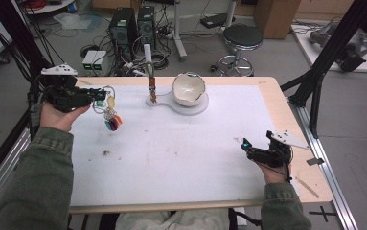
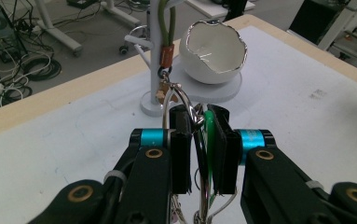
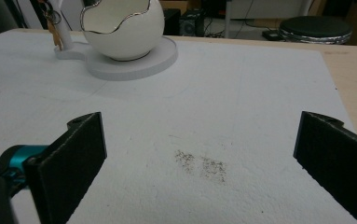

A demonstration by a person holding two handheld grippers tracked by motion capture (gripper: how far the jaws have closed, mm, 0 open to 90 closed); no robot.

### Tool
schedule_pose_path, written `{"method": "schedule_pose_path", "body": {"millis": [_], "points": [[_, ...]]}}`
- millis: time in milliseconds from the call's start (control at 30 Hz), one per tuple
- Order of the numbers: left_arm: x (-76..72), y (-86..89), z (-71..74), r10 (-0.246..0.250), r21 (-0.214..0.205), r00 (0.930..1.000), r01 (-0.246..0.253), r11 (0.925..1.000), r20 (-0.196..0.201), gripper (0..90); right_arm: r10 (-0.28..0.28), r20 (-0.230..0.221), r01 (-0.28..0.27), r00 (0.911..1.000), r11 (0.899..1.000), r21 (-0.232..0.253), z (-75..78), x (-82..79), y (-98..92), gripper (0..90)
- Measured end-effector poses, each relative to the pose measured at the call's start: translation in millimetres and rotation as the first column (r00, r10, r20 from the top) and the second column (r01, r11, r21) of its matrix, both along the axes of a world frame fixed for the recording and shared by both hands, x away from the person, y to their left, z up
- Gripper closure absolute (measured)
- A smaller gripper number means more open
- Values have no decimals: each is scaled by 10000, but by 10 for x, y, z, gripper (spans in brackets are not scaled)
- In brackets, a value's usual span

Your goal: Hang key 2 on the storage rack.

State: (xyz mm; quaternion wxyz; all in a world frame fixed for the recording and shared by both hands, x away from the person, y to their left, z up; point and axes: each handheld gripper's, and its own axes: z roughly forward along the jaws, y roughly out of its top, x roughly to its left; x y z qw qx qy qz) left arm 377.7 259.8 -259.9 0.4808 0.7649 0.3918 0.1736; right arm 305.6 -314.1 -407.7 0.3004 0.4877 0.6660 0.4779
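My left gripper (image 1: 97,96) hangs above the white mat's far left corner, shut on a bunch of keys (image 1: 110,115) whose metal rings and coloured tags dangle below it. In the left gripper view the jaws (image 2: 202,114) pinch a green tag (image 2: 209,135) and a wire ring. Beyond them stands a white key stand (image 1: 150,72) with a small key hanging on an olive strap (image 2: 166,56). An eggshell-shaped white bowl (image 1: 189,88) shares its round base (image 1: 201,108). My right gripper (image 1: 246,146) rests near the mat's right front, open with nothing between its pads (image 3: 199,140).
A white mat (image 1: 181,153) covers the wooden table (image 1: 286,120). A thin wooden stick (image 1: 306,187) lies at the front right corner. Dirt specks (image 3: 202,165) mark the mat. A stool (image 1: 242,38), computer towers (image 1: 123,26) and cables stand on the floor behind.
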Motion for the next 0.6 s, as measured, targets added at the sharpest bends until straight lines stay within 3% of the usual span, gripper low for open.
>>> {"method": "schedule_pose_path", "body": {"millis": [167, 600], "points": [[55, -76, 80, -199, 242, 9998, 198, 9995, 8, 797, 20, 8, -20, 10000, 10000, 7, -1, 1, 0, 15], [176, -273, 303, -607, 192, 9980, 603, 9980, 196, 797, 13, 11, -13, 10000, 10000, 4, -1, -1, 1, 15]]}}
